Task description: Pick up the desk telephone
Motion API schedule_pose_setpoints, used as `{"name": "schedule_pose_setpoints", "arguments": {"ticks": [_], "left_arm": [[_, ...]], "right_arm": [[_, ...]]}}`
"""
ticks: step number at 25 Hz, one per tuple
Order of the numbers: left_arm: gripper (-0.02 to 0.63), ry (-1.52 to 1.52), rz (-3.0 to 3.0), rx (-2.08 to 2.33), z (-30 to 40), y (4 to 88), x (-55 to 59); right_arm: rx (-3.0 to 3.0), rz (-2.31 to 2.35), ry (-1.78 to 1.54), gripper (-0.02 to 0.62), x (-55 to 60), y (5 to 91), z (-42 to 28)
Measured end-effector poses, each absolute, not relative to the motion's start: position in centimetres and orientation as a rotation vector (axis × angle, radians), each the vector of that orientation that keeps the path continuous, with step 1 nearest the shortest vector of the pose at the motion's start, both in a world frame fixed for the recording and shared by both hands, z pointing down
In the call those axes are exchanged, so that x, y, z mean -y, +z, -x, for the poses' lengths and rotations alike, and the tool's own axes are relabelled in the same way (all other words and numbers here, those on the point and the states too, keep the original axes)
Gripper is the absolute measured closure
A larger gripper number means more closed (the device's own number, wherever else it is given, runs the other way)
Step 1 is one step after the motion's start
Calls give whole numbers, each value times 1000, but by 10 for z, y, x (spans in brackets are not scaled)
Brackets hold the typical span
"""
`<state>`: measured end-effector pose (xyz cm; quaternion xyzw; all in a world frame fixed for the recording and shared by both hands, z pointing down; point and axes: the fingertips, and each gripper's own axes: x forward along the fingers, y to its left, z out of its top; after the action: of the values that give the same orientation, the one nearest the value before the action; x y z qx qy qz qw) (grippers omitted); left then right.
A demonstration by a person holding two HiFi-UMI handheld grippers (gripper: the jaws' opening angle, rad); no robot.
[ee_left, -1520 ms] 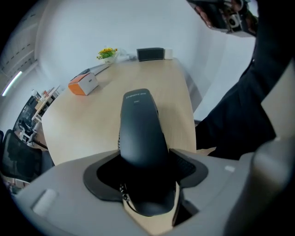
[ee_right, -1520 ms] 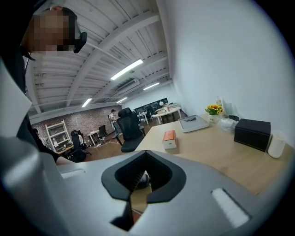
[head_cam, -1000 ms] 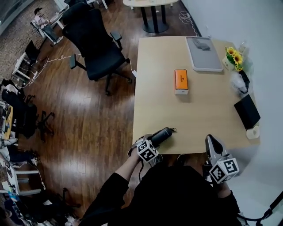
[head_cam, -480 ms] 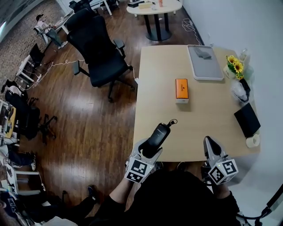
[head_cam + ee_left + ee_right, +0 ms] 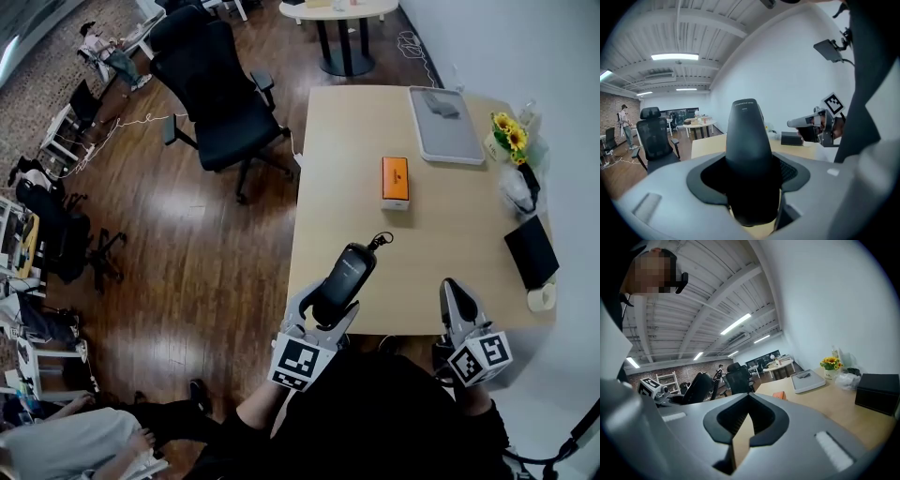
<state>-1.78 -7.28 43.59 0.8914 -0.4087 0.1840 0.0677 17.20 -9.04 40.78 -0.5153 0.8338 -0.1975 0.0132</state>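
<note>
In the lower centre of the head view, the left claw (image 5: 322,316) is clamped on the near end of the desk telephone (image 5: 344,274), a black, handset-shaped body that angles up and away over the near edge of the surface (image 5: 450,234). A small cord loop (image 5: 380,240) sits at its far end. At the lower right, the right claw (image 5: 457,298) hangs just off the near edge with nothing in it. The grasp step appears complete and the lift appears to be in hand, though the head view alone does not confirm that the telephone is clear of the surface. The next move calls for a steady clamp and a straight raise so that the tapered body does not slip out. The left gripper view shows what the head view cannot: both pads seated round the telephone's wider lower part. The right gripper view shows its jaws closed together, with no object between them. Farther up the surface lie an orange box (image 5: 396,181), then a grey tray (image 5: 445,127). A black office chair (image 5: 211,89) stands at the upper left.
</note>
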Motion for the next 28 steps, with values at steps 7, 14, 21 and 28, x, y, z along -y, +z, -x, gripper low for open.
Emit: {"name": "schedule_pose_setpoints", "arguments": {"ticks": [7,14,21,28], "left_arm": [[344,536,-2664,1222,21,439,76],[344,535,-2669,1233,23,439,78],[344,499,-2639,1239,23,435,76],[344,524,-2660,1268,31,435,80]], "right_arm": [[-2583,1634,-611,595,87,408,-178],[-2607,1622,-601,595,86,410,-176],[-2625,1611,-605,595,86,411,-174],[-2626,1613,-616,595,86,413,-173]]}}
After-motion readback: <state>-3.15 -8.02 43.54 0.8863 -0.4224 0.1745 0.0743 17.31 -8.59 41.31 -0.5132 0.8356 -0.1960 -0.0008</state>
